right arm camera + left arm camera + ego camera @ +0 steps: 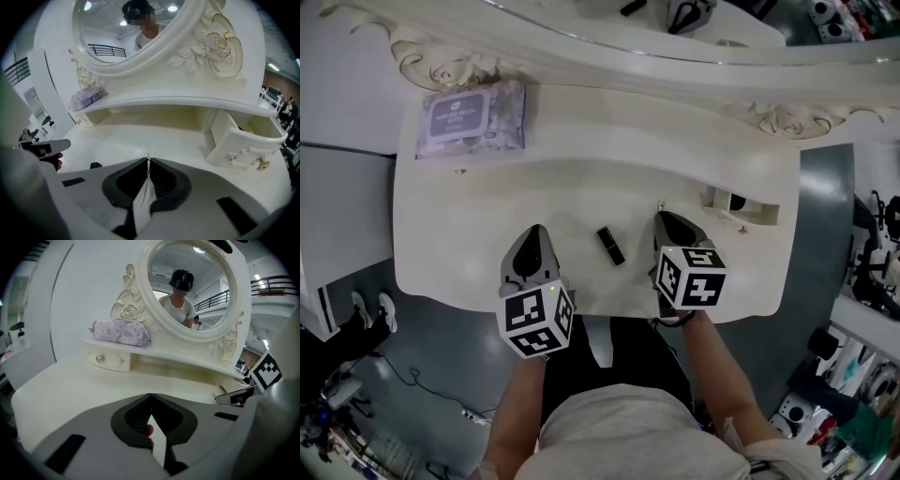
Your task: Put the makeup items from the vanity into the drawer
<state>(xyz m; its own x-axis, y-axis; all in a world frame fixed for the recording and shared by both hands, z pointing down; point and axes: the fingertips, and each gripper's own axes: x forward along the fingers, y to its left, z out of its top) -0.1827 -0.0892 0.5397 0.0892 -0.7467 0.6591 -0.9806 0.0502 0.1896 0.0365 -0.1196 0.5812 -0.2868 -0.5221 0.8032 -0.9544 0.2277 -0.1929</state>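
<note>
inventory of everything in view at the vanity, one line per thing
vanity top: 1, cream, middle of the head view
mirror: 1, white carved frame, at the vanity's back
wipes pack: 1, lilac, on the raised shelf, left end
closed drawer: 1, cream, under the shelf's left end
open drawer: 1, cream, pulled out at the right
black tube: 1, black, lying on the top between the grippers
thin sliver: 1, pale, pinched at the right gripper's tips; type unclear
left gripper: 1, grey with marker cube, jaws shut, empty
right gripper: 1, grey with marker cube, jaws shut on the sliver
</note>
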